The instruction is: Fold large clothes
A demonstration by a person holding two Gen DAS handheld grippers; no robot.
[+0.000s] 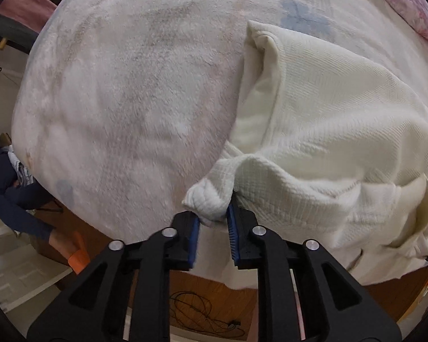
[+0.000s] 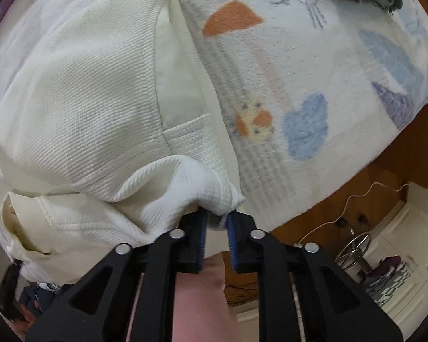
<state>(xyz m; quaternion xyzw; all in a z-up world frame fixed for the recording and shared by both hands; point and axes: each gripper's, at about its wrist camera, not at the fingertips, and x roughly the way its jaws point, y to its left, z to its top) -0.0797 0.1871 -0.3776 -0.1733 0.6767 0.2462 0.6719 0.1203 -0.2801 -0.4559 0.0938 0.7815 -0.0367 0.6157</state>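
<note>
Gripping one corner each, the left gripper (image 1: 213,219) and right gripper (image 2: 217,219) pinch the cream garment (image 1: 328,119) lying on the fleece blanket (image 1: 122,91) — fold apparently under way. Next: carry both corners across evenly.

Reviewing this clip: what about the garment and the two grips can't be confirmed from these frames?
- Cream garment: type and full outline unknown; cut off at the left-wrist view's right edge, and bunched.
- Left tool: grip depth hidden by the bunched corner.
- Right tool: fabric's pinched edge is blurred.
</note>
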